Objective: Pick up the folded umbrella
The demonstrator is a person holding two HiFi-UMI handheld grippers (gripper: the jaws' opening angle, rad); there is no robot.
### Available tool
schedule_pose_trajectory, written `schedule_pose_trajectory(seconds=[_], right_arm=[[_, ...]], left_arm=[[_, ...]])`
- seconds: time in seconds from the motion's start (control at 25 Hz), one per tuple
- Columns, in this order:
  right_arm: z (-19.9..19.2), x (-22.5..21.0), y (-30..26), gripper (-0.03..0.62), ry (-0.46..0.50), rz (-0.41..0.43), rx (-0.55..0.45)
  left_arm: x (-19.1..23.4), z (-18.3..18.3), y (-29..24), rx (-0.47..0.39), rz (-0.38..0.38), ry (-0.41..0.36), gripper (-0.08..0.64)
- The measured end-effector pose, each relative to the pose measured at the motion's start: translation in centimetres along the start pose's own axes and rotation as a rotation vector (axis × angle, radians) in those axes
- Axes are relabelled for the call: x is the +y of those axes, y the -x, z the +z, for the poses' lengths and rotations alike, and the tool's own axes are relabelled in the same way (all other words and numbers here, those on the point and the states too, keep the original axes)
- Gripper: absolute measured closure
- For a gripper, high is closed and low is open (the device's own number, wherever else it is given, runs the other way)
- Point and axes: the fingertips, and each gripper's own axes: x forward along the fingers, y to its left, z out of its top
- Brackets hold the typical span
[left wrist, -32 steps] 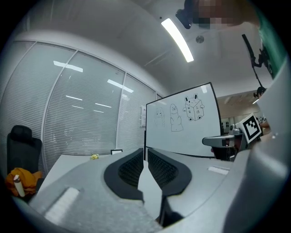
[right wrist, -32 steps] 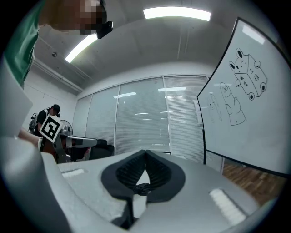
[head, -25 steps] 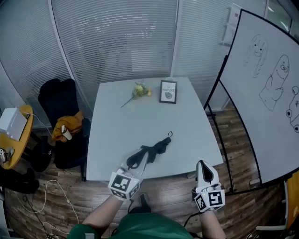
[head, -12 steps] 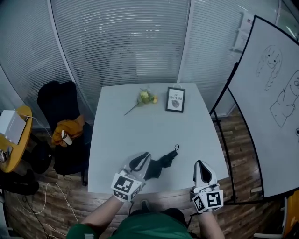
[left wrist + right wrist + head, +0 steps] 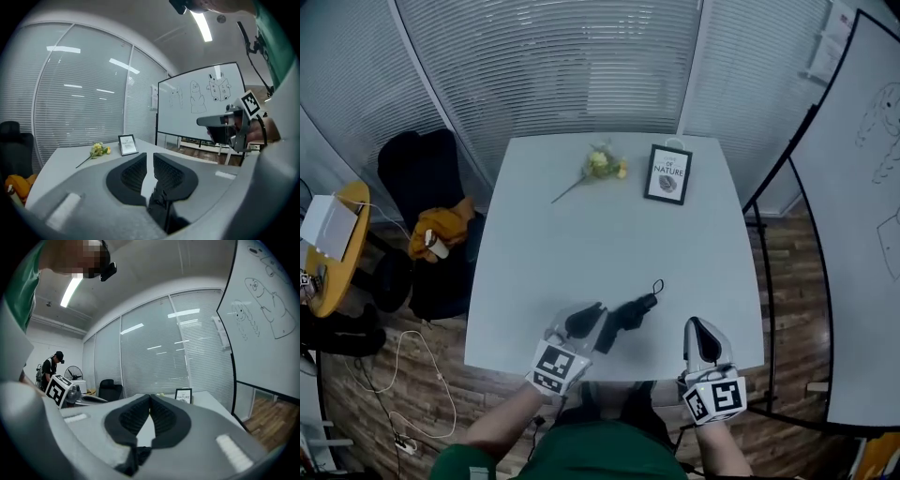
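The folded umbrella point(image 5: 630, 311) lies on the desk point(image 5: 581, 225), its long axis slanting away to the right. My left hand-held gripper point(image 5: 584, 319), closed and empty, sits just beside the umbrella's near end. My right hand-held gripper point(image 5: 700, 330), also closed and empty, is farther from it.

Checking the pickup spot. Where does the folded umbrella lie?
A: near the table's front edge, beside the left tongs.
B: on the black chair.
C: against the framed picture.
A: the folded umbrella lies at the front edge of the table next to the left tongs, well short of the framed picture.
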Motion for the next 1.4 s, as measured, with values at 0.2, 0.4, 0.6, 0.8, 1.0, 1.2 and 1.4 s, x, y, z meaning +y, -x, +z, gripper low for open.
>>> schedule_pose_trajectory(seconds=[0.2,0.4,0.6,0.8,1.0,1.2,1.4], right_arm=[[-0.9,-4.0,-1.1,0.589,-0.026,0.044,0.021],[-1.8,-7.6,-1.5,0.589,-0.035,0.072,0.051],[-2.3,-10.9,-1.5,0.589,-0.036,0.085,0.069],[-3.3,-13.9,-1.4,0.589,-0.046,0.086,0.094],[-3.9,-15.2,-1.6,0.589,-0.056,0.106,0.106],[-4.2,-15.5,-2.2,0.589,-0.053,0.122,0.106],[-4.6,-14.8,-2.7,0.589,-0.047,0.151,0.118]], left_arm=[[-2.7,-4.5,-4.7,0.170,-0.053,-0.091,0.417],[-5.0,-11.1,-8.7,0.413,-0.133,-0.128,0.331],[-5.4,-16.1,-11.4,0.604,-0.151,-0.132,0.290],[-5.3,-19.3,-12.9,0.711,-0.133,-0.158,0.270],[-5.6,-21.4,-13.4,0.796,-0.147,-0.301,0.258],[-5.1,-22.3,-13.9,0.839,-0.152,-0.294,0.251],[-5.1,-23.6,-14.0,0.896,-0.186,-0.269,0.252]])
